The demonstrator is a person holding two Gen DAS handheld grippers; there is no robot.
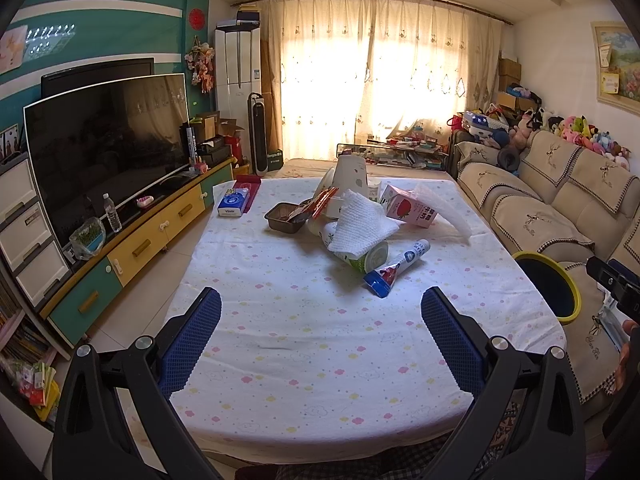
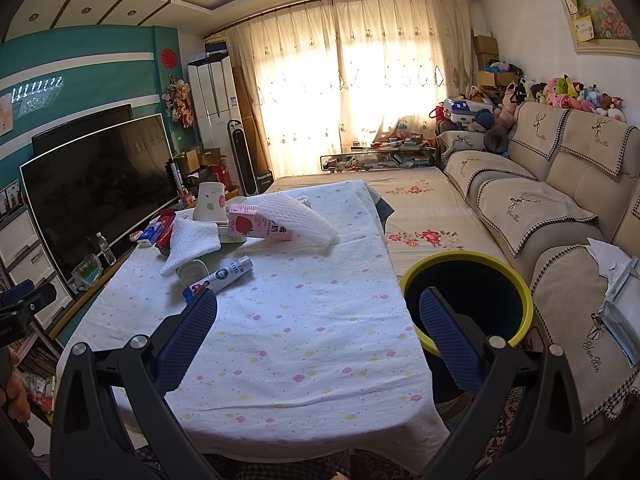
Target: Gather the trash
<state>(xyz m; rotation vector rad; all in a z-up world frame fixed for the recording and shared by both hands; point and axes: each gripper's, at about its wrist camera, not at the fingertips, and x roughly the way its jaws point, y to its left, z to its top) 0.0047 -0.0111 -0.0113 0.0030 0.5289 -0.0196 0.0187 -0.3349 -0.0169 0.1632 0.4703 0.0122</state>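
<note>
Both the left gripper [image 1: 320, 332] and right gripper [image 2: 316, 332] gape wide, empty. Trash pile [image 1: 352, 220] at twelve o'clock; yellow-rimmed bin [image 2: 468, 300] at two. Light foam sleeve [image 2: 300, 216] may slip.

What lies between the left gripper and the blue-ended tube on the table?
Only bare flowered tablecloth lies between the left gripper and the tube, shown in the left wrist view.

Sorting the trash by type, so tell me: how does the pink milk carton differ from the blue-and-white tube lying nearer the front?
The pink milk carton is a boxy pack with a strawberry picture; the blue-and-white tube is long and round, flattened at its blue end. The carton sits back in the pile, beside the white foam net; the tube lies at the pile's near edge, closest to both tools. Both lie on the flowered tablecloth, not yet binned.
</note>
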